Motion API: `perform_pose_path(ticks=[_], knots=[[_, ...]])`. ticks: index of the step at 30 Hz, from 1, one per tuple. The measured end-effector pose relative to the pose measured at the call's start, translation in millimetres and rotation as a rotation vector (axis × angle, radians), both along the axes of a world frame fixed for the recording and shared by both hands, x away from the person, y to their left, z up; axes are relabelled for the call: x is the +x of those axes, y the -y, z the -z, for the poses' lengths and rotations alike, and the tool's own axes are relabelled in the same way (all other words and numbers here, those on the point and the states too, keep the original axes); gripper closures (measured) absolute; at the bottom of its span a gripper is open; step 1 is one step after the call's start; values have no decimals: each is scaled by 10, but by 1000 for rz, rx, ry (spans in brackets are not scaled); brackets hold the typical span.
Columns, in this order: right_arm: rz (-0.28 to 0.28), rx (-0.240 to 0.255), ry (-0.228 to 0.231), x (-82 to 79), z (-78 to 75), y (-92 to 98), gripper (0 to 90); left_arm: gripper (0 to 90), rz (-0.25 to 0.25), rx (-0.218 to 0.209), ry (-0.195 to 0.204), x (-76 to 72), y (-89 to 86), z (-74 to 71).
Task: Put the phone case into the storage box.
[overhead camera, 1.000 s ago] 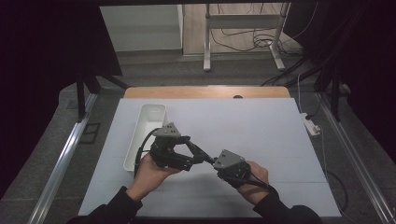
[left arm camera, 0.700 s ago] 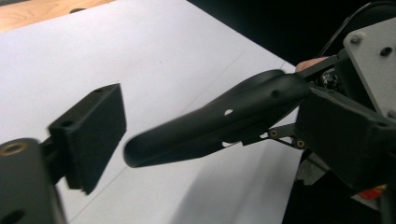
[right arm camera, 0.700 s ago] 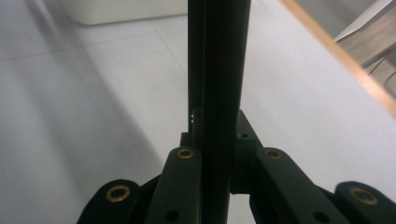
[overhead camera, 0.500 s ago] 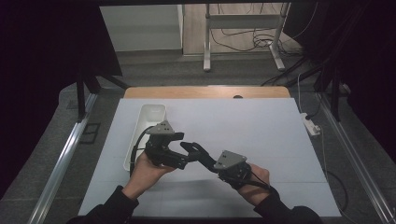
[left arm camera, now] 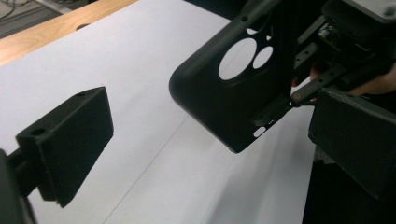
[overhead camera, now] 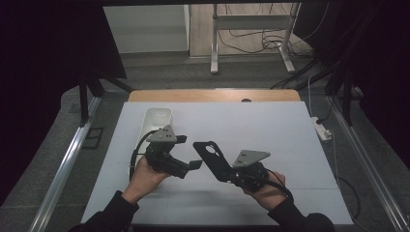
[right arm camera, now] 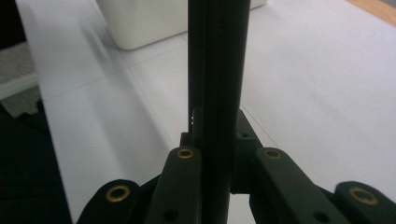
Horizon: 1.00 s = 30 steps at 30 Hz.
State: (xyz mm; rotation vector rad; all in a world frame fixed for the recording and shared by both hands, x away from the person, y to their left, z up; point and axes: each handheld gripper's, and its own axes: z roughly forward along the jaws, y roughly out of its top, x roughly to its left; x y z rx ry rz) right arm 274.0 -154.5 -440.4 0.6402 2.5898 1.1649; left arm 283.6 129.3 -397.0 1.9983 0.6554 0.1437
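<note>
One white tray (overhead camera: 155, 119) is sitting on the surface (overhead camera: 270, 130), contents hidden; the right tool (overhead camera: 227, 173) is clamping one black phone case (overhead camera: 211, 157), the left tool (overhead camera: 189, 166) gaping beside it

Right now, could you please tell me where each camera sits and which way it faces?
High view: above the person's side, looking forward and down on the table; both forearms, hands and tools show.
Left gripper view: on the left tool, facing the phone case; its own open jaws show.
Right gripper view: on the right tool, along its jaws, shut on the case.
All three share the case.
</note>
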Motion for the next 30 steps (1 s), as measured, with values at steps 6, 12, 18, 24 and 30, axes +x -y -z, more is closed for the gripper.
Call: perform_pose_path(ticks=[6,12,18,24,30], knots=[[-12,56,-58,12,-6,78,844,4,9,11,25,2,-47,4],[-45,104,-79,4,-22,135,843,0,15,-4,25,15,-91,-1],[-79,147,-110,-3,-31,152,843,0,43,-7,-2,21,-107,-12],[-118,151,-123,-28,-28,128,843,2,50,-15,8,8,-104,-27],[-140,164,-126,-41,-30,113,843,98,48,-20,23,-12,-106,-40]])
